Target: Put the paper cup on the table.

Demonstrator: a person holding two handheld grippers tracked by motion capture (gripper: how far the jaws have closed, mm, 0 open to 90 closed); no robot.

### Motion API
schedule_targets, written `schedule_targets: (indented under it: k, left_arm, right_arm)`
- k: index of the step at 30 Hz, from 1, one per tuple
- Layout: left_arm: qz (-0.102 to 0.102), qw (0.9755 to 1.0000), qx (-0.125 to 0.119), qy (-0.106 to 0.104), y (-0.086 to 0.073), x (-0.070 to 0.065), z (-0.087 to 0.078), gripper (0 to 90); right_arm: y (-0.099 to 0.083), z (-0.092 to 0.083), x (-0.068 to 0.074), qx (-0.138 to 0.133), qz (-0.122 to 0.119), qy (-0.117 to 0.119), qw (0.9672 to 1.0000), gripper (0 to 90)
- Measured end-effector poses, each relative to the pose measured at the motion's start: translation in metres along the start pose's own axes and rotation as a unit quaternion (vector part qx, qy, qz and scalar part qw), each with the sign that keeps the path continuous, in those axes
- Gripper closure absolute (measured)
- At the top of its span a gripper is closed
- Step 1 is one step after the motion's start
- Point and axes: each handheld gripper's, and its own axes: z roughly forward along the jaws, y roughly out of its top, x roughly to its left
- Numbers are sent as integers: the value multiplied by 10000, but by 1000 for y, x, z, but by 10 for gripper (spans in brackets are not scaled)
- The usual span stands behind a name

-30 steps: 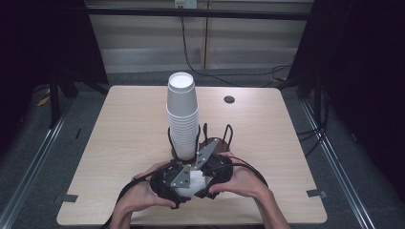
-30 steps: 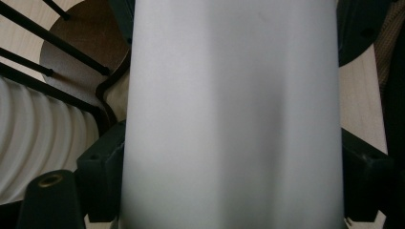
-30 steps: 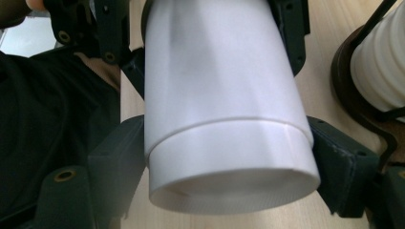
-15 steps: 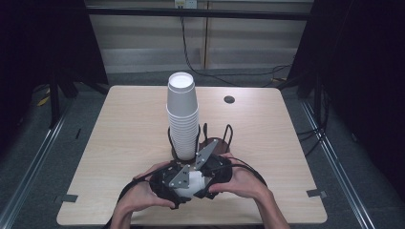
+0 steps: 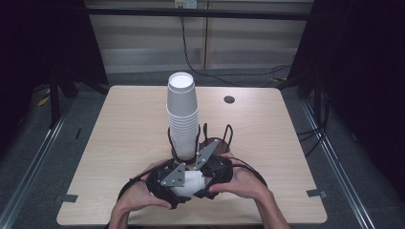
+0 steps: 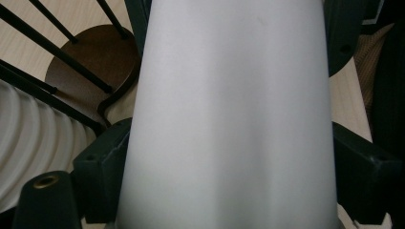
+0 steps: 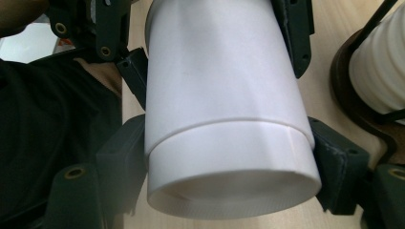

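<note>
A pale wooden table (image 5: 119,143) fills my high view, with a tall stack of white cups (image 5: 182,114) standing in a black wire holder (image 5: 224,136) just past its middle. A small dark disc (image 5: 229,99) sits well apart at the far right.

At the near edge I hold both grippers close together, level over the table, with white cups (image 5: 188,183) lying on their side between them. In the right gripper view they prove to be two nested cups (image 7: 224,119), the outer one's rim band wrapping the inner one near the open mouth.

My left gripper (image 5: 165,183) has the narrow end: in its own view the cup wall (image 6: 229,114) runs between the jaws, which have just been opening, and I cannot tell whether the pads press on it now. My right gripper (image 5: 215,174) sits at the wide end, jaws partly open and closed against the rim band on both sides.

I judge the step in hand to be pulling the nested pair apart. The next move calls for a firm grip on each cup and a straight pull along their shared axis, gentle enough not to crush the thin walls.
</note>
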Motion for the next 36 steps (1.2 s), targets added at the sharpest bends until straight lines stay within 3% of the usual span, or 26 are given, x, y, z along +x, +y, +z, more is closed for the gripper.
schedule_targets:
  k: [14,25,30,33,36]
  left_arm:
    - [98,9993,-348,-80,-1,1,-11,148]
    - [5,9982,-569,-188,-3,2,-15,152]
    - [-109,9963,-833,-192,-7,3,-19,162]
    - [-197,9925,-1200,-117,-10,4,-27,160]
    - [-322,9914,-1267,-9,-13,6,-31,157]
  right_arm:
    - [0,-4,0,-123,0,57,9999,245]
    - [-2,-4,0,-182,11,103,9998,245]
    - [-4,-5,-1,-211,43,106,9997,245]
    - [-7,-5,-2,-210,46,83,9997,244]
    - [-12,-6,-3,-281,140,95,9995,243]
